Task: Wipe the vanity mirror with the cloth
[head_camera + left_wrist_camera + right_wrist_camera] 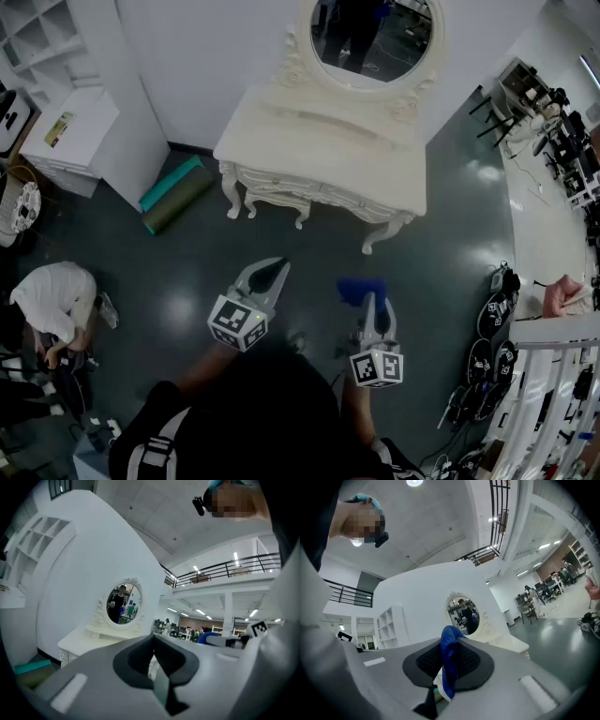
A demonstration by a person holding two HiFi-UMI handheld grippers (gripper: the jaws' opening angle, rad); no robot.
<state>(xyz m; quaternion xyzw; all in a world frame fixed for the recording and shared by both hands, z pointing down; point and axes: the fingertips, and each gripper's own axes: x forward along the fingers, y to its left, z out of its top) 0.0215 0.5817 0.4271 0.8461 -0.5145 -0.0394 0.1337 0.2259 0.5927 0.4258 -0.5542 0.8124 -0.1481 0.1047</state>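
The white vanity table (323, 159) stands against the far wall with its oval mirror (373, 36) above it. Both grippers hang over the dark floor, well short of the table. My right gripper (371, 302) is shut on a blue cloth (359, 289) that bunches out past its tips. In the right gripper view the cloth (451, 644) is pinched in that gripper (447, 665), with the mirror (464, 613) far behind. My left gripper (273, 272) is shut and holds nothing. The left gripper view shows its jaws (153, 660) together and the mirror (121, 604) ahead to the left.
A white shelf unit (66, 131) and a teal rolled mat (173, 192) sit left of the vanity. A person (52, 300) crouches at the far left. A long white desk (544, 234) and dark gear (492, 319) on the floor line the right side.
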